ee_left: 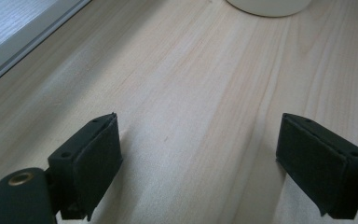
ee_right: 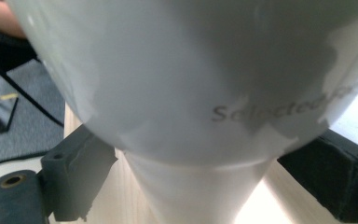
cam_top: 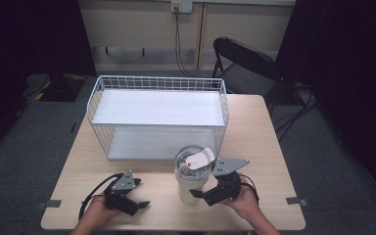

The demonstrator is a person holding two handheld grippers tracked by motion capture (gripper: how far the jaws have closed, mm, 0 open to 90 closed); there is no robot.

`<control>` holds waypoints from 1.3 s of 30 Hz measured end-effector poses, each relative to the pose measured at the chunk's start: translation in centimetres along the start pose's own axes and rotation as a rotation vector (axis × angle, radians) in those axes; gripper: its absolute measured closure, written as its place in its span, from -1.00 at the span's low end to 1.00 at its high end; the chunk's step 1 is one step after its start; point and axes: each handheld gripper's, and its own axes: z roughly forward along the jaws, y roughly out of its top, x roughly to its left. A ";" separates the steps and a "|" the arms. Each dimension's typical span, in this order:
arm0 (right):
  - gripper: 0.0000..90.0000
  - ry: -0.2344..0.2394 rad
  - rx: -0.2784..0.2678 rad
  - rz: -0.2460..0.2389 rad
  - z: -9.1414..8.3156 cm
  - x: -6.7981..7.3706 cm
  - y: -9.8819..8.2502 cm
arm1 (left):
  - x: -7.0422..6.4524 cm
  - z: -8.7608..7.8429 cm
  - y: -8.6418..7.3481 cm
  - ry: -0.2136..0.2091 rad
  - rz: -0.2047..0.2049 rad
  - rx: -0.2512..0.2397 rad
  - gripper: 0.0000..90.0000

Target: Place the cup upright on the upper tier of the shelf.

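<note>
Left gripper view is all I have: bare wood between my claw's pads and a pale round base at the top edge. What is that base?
Observer: A white tumbler with a clear lid, standing upright on the table.
Operator: Is the other claw near it?
Observer: Yes, the right claw has its jaws on either side of the tumbler's narrow lower part; whether they press on it, I cannot tell.
Operator: What is the white strip at my upper left?
Observer: The bottom shelf of a white wire rack standing behind the tumbler.

Grey carpet floor (cam_top: 39, 142) surrounds the pale wooden bench (cam_top: 262, 132); a black folding chair (cam_top: 242, 61) stands behind; dark curtains (cam_top: 352, 58) flank a beige wall (cam_top: 137, 24).
</note>
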 end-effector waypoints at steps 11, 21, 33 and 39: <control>-0.81 0.010 -0.122 0.006 0.9 -0.1 -1.0 | 0.0 0.0 0.0 0.002 -0.001 0.000 -0.70; -0.82 0.027 -0.156 -0.012 1.6 -0.5 -1.1 | 0.0 0.0 0.0 0.004 -0.002 0.000 -0.70; -0.85 0.043 -0.145 -0.011 2.0 -0.8 -1.3 | 0.0 0.0 0.0 0.004 -0.002 0.000 -0.70; -0.85 0.056 -0.174 0.000 2.5 -0.9 -1.5 | 0.0 0.0 0.0 0.004 -0.002 0.000 -0.70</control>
